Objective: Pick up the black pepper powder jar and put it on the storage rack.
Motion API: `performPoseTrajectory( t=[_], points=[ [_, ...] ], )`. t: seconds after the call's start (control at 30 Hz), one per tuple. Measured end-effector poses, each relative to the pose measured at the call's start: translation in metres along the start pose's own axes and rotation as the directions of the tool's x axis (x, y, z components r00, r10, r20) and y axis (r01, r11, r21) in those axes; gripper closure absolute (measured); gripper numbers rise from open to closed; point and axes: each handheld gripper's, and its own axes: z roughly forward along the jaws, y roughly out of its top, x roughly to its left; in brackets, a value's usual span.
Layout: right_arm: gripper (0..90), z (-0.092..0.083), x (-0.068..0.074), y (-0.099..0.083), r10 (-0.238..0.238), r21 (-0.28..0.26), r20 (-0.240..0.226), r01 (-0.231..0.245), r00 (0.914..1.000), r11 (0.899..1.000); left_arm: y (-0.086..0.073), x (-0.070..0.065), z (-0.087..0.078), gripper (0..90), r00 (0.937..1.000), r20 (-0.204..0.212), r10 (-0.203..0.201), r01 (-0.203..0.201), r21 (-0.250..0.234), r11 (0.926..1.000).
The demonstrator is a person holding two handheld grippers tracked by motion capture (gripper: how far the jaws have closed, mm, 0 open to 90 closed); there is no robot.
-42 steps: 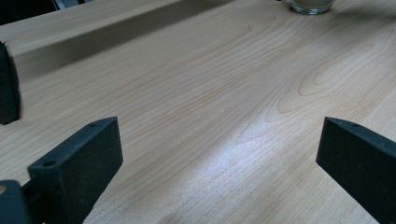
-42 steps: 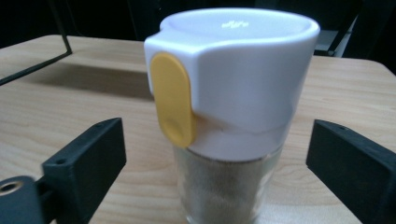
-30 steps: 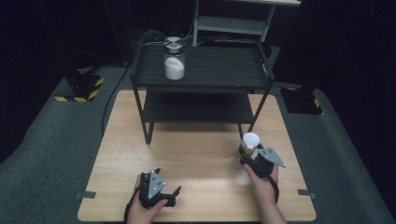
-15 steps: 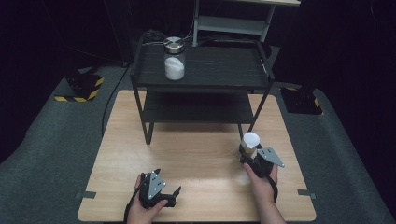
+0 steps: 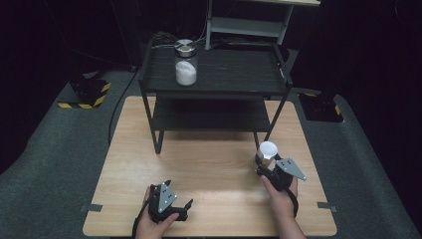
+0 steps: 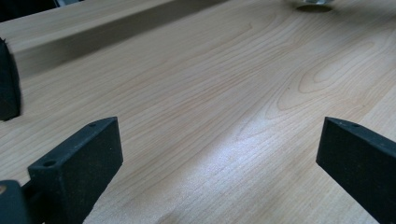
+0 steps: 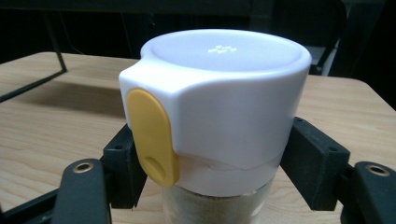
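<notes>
A small jar with a white cap and a yellow tab stands on the wooden table at the right. My right gripper is shut on it; the black jaws press the jar just under the cap from both sides. The jar's lower part looks pale and grainy. My left gripper rests near the table's front left edge, tilted to the right. Its jaws stand wide open over bare wood, with nothing between them.
A black two-level rack stands at the back of the table. A glass jar with a metal lid and white powder sits on its top shelf at the left. Dark grey floor surrounds the table, with yellow-black striped blocks to the sides.
</notes>
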Motion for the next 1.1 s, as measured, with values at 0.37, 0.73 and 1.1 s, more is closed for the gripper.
performPoseTrajectory(
  t=[0.37, 0.73, 1.1],
  points=[
    [30.8, -0.013, 0.002, 0.0, -0.001, -0.026, -0.03, 0.0, 0.9995, 1.0, 0.003, -0.001, 0.001, 0.6, 1.0, -0.003, 0.005, -0.005, 0.015, 0.9999],
    [30.8, -0.036, 0.008, 0.009, -0.008, -0.074, -0.063, 0.003, 0.998, 0.997, 0.003, 0.0, 0.001, 0.6, 1.0, 0.004, 0.009, -0.009, 0.019, 0.9998],
    [30.7, -0.056, 0.02, 0.029, -0.033, -0.133, -0.096, 0.02, 0.9948, 0.991, 0.003, -0.001, 0.001, 0.6, 0.9999, 0.002, 0.012, -0.012, 0.019, 0.9998]
  ],
)
